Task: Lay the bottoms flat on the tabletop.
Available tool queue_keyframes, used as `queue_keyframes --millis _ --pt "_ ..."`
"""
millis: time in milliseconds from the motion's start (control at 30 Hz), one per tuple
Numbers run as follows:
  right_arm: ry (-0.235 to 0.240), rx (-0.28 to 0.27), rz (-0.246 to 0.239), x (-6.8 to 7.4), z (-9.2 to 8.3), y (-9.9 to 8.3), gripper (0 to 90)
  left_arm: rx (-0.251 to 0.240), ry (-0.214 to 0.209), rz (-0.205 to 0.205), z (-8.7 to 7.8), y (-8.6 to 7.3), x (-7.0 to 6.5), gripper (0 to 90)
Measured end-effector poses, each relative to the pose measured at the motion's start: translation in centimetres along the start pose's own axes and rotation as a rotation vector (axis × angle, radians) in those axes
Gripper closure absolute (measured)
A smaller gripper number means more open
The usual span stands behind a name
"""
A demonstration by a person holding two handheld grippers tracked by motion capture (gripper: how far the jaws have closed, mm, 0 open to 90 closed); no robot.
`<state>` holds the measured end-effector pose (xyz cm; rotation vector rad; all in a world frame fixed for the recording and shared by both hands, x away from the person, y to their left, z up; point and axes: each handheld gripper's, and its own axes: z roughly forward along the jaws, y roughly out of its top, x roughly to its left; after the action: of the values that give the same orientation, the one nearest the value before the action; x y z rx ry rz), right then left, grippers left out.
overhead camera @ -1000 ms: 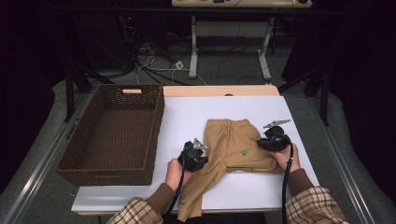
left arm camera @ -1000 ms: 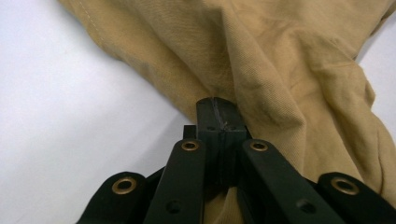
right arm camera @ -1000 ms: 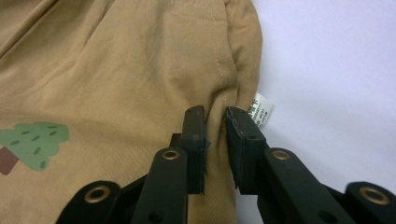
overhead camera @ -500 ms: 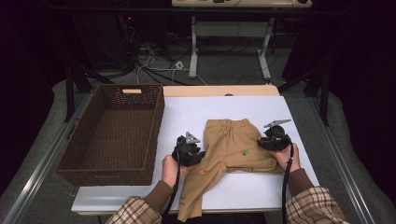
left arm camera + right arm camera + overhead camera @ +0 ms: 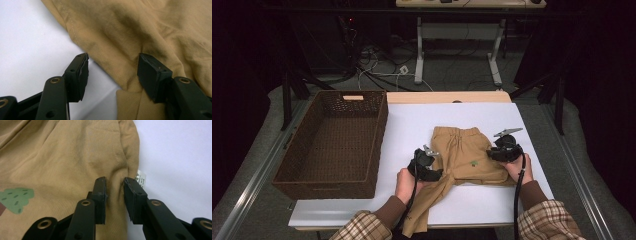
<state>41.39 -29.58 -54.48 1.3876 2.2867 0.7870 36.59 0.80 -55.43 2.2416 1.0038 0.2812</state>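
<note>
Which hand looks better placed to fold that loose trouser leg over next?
The left, probably. The left gripper sits beside the loose leg of the tan trousers; its jaws have just opened, fabric between them. The right gripper pinches the far side seam, steadying it.

A small white care label (image 5: 140, 179) is sewn into the side seam of the tan cotton trousers (image 5: 62, 165), just beside the far jaw tip of the right gripper (image 5: 115, 182); it carries rows of tiny dark print, too small to read. On the same cloth, to the left of that gripper's jaws, sits a green tree-shaped embroidered motif (image 5: 17, 199) with darker flecks, a picture and not lettering. No word, brand or number can be read anywhere.
</note>
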Motion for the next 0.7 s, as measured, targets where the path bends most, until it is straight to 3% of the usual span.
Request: queue_keyframes --millis 100,200,433,567,700 --pt "0.004 -0.006 0.006 0.01 0.05 -0.04 71.9 -0.021 0.003 0.008 0.07 -0.16 0.03 44.7" --pt "0.006 -0.011 0.011 0.02 0.11 -0.06 73.4 -0.05 -0.005 0.02 0.17 -0.39 -0.01 54.0" --pt "0.012 -0.019 0.013 0.16 0.15 -0.08 80.6 -0.071 -0.073 0.035 0.36 -0.42 -0.18 82.9" --pt "0.015 -0.027 0.01 0.12 0.05 -0.08 83.5 -0.06 -0.085 0.044 0.18 -0.3 0.09 85.1" --pt "0.019 -0.036 0.003 0.0 -0.3 -0.03 84.3 -0.053 -0.035 0.062 -0.39 -0.41 0.41 85.4"
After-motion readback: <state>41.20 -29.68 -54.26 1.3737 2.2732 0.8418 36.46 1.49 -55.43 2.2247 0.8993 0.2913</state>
